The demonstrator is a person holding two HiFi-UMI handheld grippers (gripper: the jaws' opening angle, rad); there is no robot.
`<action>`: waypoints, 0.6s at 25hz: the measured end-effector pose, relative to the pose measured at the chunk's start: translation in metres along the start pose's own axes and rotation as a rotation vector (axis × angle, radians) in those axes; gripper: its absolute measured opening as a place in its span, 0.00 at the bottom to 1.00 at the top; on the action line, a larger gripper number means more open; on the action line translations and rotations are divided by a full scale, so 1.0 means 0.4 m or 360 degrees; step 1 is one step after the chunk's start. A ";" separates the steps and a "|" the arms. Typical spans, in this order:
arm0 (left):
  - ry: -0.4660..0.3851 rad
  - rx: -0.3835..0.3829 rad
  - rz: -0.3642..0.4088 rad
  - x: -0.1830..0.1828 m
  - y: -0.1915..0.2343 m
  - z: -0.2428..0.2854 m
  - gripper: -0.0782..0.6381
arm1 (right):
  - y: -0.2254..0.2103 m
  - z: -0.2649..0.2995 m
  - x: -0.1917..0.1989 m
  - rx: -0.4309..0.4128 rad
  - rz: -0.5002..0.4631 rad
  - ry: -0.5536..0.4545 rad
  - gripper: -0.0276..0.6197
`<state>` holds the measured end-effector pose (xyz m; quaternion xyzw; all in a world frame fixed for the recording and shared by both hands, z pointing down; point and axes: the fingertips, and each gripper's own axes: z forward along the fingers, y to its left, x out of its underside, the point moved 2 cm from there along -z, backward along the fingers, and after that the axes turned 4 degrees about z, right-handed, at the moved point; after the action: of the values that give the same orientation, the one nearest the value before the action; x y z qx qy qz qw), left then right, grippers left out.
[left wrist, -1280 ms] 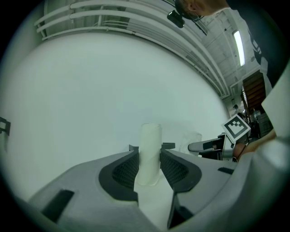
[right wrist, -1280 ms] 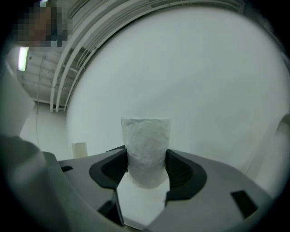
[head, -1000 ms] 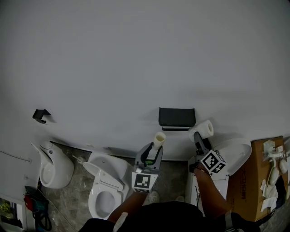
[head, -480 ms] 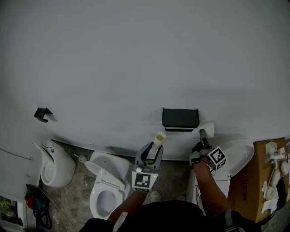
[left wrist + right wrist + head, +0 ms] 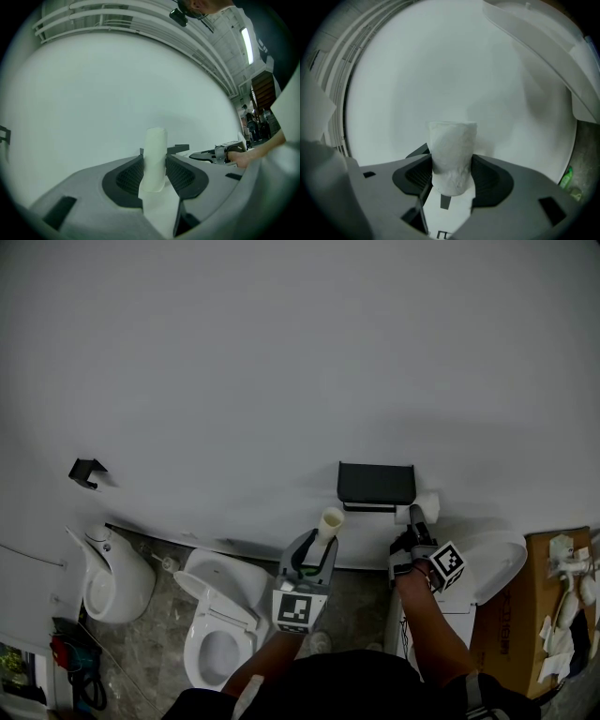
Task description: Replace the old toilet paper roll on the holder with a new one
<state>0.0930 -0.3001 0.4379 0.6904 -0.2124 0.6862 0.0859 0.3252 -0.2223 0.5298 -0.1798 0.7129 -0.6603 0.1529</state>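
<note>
Left side first: the left gripper is clamped on the old core, which is held upright and parked low and to the left of the holder, well out of the way. It's best kept there so the other side isn't bumped.

The holder is mounted on the white wall, and the new roll is pinched sideways in the right gripper, right at the holder's right end, just below the shelf edge. Whether it's touching yet can't be told.

To get this step right, the roll's hole should probably be lined up level with the bar under the shelf, then slid leftwards in one straight push. No extra squeeze is needed, or the hole gets ovalled.

On materials: the core is a thin, smooth, pale cardboard cylinder, light and easily crushed. The new roll is soft white paper with a crinkly, embossed surface, already dented a little where the pads press. The holder looks matte black, boxy and flat-topped. The wall is plain and smooth.
</note>
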 end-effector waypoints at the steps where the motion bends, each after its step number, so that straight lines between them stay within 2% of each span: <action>1: -0.0001 -0.0003 0.0000 0.001 0.001 0.002 0.31 | 0.000 0.002 0.004 -0.0001 0.0003 0.0011 0.44; 15: -0.0001 -0.0048 -0.0014 0.011 0.067 -0.011 0.31 | -0.003 0.039 0.126 0.0016 0.0044 0.0135 0.44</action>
<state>0.0778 -0.3229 0.4379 0.6902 -0.2197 0.6823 0.0991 0.2877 -0.2592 0.5307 -0.1408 0.7178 -0.6688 0.1325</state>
